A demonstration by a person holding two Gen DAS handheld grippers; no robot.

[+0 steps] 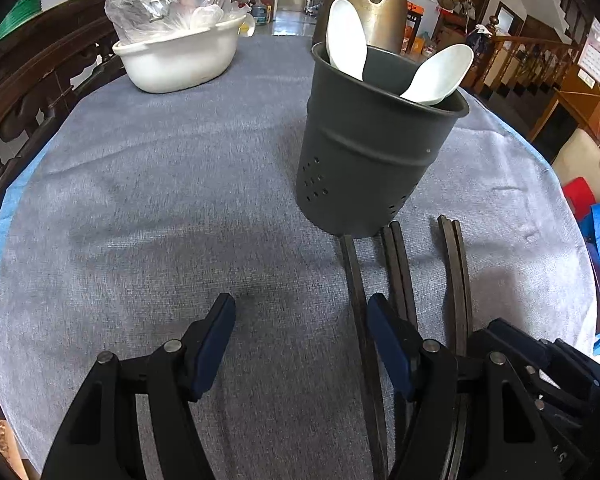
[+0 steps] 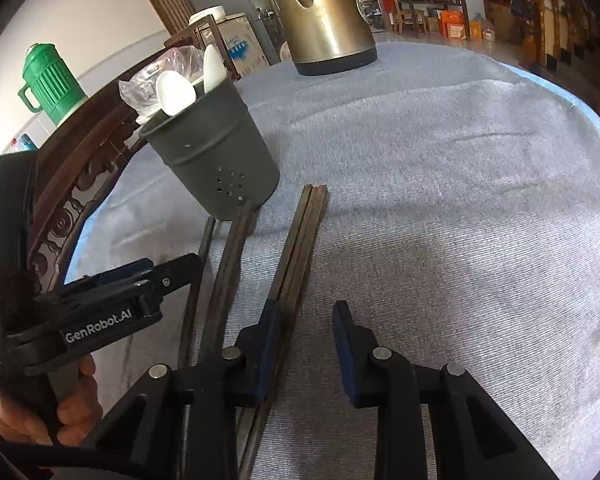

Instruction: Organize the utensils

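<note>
Two white spoons stand in the grey holder, dark chopsticks lie beside it on the desk, both grippers' fingers spread, empty.

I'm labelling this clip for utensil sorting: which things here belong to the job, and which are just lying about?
Belonging to the job:
dark chopsticks lying on the cloth
grey utensil holder
white spoons standing in it

Just lying about:
brass kettle
white basin
green jug
</note>
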